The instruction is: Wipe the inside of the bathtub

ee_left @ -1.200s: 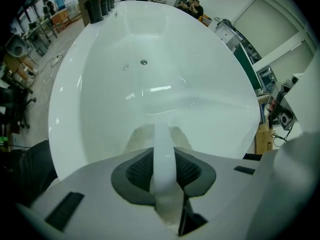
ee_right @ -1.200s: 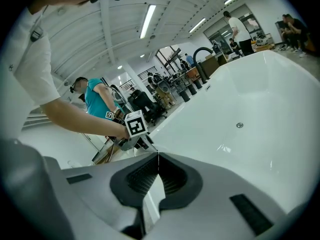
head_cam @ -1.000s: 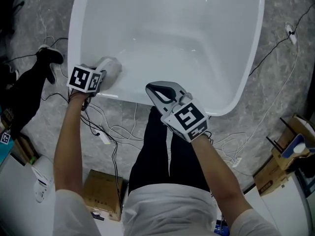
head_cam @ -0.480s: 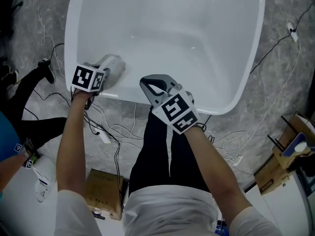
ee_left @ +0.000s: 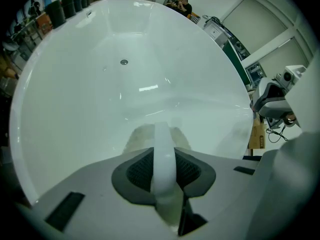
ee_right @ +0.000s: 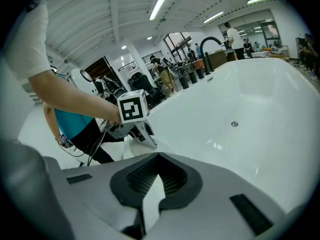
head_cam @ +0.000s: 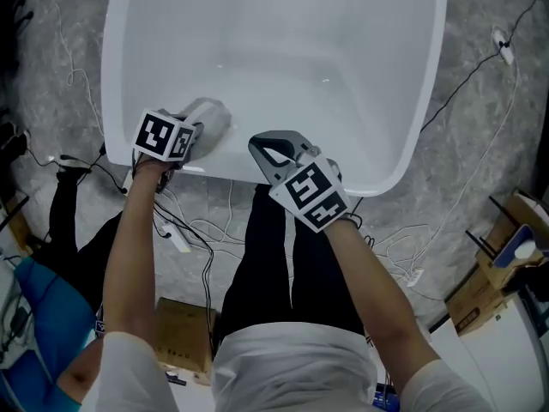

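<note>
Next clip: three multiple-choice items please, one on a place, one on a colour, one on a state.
1. Where is the cloth? A) on the floor B) against the bathtub's near-left inner wall C) over the far rim
2. The bathtub's colour? A) grey B) blue C) white
3. The left gripper is: A) open, empty B) shut on the cloth C) out of view
Key: 1B, the head view shows it there; 2C, white in every view; 3B, its own view shows cloth pinched between the jaws.
</note>
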The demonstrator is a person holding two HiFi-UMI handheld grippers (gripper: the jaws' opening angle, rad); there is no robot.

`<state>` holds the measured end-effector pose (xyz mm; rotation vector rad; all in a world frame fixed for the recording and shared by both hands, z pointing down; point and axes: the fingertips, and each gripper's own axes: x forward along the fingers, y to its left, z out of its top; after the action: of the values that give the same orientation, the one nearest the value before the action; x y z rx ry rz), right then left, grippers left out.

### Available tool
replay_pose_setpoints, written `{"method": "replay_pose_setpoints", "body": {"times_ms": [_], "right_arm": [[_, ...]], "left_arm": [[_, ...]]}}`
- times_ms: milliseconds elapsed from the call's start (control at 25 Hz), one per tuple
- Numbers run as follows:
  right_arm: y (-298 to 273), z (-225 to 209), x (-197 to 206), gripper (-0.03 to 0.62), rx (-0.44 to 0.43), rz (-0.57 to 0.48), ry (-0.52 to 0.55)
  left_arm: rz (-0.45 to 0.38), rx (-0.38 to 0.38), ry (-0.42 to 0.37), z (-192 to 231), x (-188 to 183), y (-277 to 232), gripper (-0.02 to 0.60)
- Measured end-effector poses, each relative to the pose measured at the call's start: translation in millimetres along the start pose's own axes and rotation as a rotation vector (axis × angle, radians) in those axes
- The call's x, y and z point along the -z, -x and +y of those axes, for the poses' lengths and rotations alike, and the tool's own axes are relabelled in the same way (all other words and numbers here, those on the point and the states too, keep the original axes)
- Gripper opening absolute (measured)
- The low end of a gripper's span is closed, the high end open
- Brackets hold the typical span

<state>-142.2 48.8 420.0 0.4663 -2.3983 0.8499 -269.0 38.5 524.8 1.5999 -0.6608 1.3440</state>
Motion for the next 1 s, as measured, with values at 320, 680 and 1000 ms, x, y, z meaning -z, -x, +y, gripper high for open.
{"method": "replay_pose_setpoints", "body": {"times_ms": [320, 680, 1000], "right_arm": [[26, -16, 13, 0.02, 0.026, -0.005, -0.016], [55, -29, 31, 0.02, 0.058, -0.012, -0.041], [91, -42, 59, 0.02, 0.106, -0.002, -0.065]], "left_arm": [[-0.001, 0.045, -0.023, -48, -15, -7, 0.095], [-0.024, 0.097, -0.049, -110, -34, -20, 0.095], [-0.04, 0.153, -0.05, -165, -53, -32, 0.095]]}}
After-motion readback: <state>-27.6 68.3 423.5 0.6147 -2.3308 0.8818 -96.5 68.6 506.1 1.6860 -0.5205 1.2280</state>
